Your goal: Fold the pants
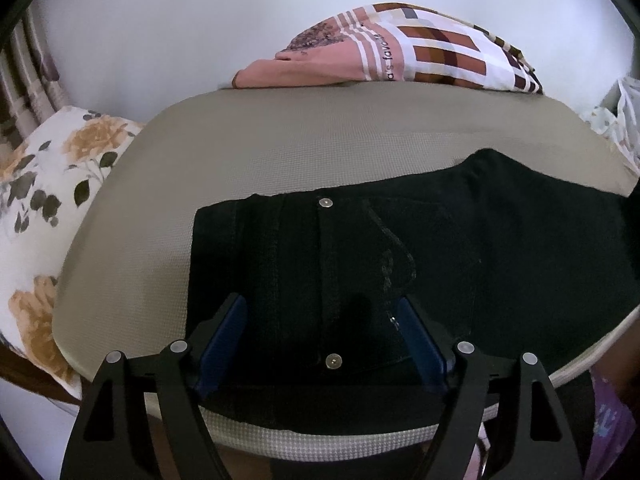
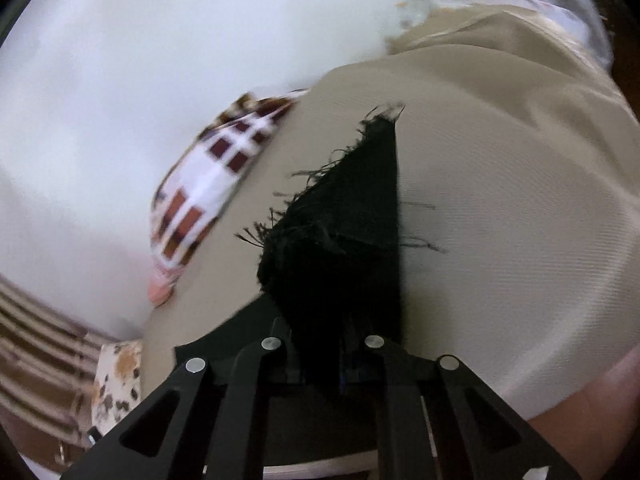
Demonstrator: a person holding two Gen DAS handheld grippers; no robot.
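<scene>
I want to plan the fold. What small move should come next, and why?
Probably carry the right claw, shut on the frayed hem of the black pants, toward the waistband button. The left claw hangs open over the waist, holding nothing.

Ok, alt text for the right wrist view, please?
The right claw is shut on the frayed hem of the black pants, lifted over a beige table. A checked cloth lies at the table's far edge.

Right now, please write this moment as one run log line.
step: fold pants | left claw: open over waistband of black denim pants | right claw: shut on frayed hem | surface: beige padded board
</scene>
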